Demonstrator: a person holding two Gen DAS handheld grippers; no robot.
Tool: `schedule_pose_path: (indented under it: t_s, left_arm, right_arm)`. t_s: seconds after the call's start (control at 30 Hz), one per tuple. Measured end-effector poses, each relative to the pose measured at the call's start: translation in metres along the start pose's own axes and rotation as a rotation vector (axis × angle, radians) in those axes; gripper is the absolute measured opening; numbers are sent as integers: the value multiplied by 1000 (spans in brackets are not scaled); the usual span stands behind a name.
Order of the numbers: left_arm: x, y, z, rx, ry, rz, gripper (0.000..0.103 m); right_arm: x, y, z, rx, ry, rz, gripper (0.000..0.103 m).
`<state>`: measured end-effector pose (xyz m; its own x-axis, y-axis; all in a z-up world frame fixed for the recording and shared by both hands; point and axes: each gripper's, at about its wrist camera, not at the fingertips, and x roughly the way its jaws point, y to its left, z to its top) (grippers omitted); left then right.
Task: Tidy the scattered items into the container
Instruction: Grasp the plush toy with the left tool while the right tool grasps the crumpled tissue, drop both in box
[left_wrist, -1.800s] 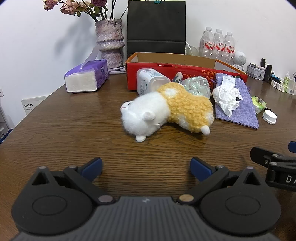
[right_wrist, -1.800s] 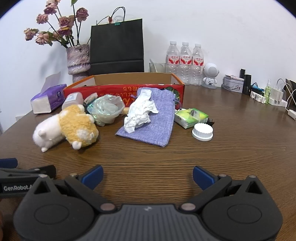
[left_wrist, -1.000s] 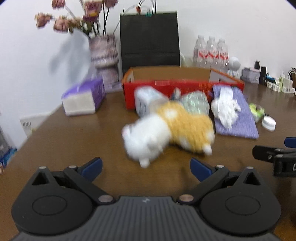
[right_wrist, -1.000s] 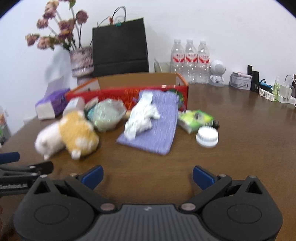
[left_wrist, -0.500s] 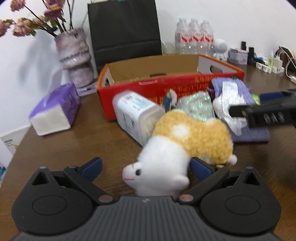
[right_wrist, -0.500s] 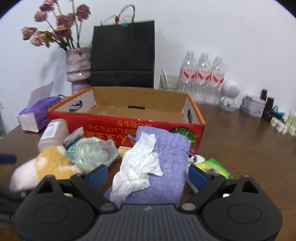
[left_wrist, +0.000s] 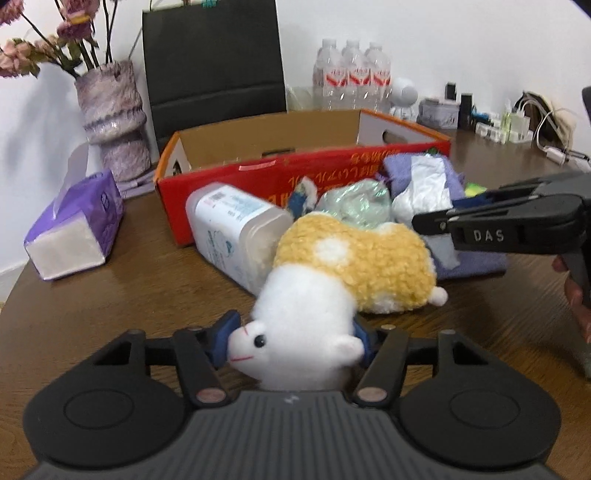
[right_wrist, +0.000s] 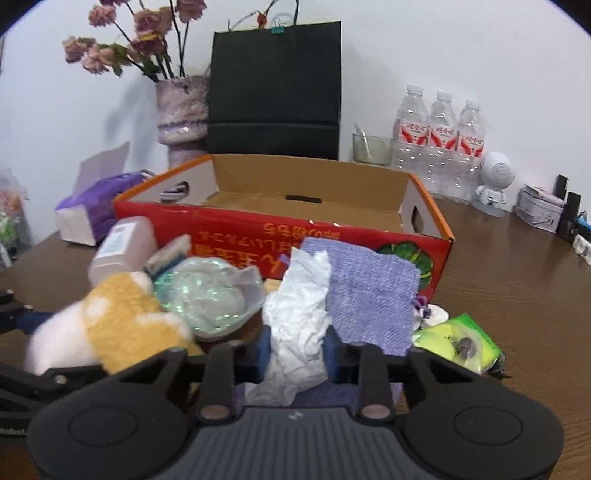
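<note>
Left wrist view: plush toy (left_wrist: 332, 291) is pinched at its white head by the left gripper (left_wrist: 291, 341).
Right wrist view: crumpled tissue (right_wrist: 299, 325) is clamped by the right gripper (right_wrist: 297, 350), before the red box (right_wrist: 424, 243).
Surface: wooden table (right_wrist: 517, 295), white wall behind.

Plush toy (left_wrist: 332, 280): white head, mustard-yellow body, one white spot. Box (right_wrist: 332, 236): red outside with orange print, brown cardboard inside. Pouch (right_wrist: 369, 291): lilac weave. Crumpled tissue (right_wrist: 299, 321): white. Table (left_wrist: 110, 302): dark wood grain.

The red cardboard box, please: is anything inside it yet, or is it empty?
Apparently empty: the red cardboard box shows only bare brown floor; its near corner is hidden.
</note>
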<state>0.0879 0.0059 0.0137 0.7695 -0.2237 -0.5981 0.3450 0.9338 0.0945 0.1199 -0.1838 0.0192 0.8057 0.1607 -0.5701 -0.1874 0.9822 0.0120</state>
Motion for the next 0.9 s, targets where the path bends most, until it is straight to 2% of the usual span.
schedule_pose_path:
  t_s: [0.23, 0.33, 0.43, 0.53, 0.63, 0.73, 0.9]
  left_arm:
    - [-37, -7, 2, -12, -182, 6, 62]
    - [-51, -1, 24, -55, -253, 14, 62]
    - [-48, 14, 59, -143, -279, 26, 62]
    - [-26, 32, 94, -240, -266, 41, 62]
    - [10, 44, 119, -305, -234, 111, 63]
    - [48, 54, 130, -352, -190, 165, 63]
    - [101, 76, 140, -422, -81, 159, 63]
  right_arm:
    - [-31, -1, -4, 25, -102, 35, 23]
    - [-42, -7, 9, 55, -152, 43, 24]
    - [-42, -12, 35, 101, -191, 53, 24]
    - [-28, -16, 63, 125, -205, 42, 24]
    - [1, -18, 85, 132, -176, 7, 24]
    - [37, -21, 95, 145, -126, -22, 24]
    - [87, -31, 104, 138, -24, -22, 25]
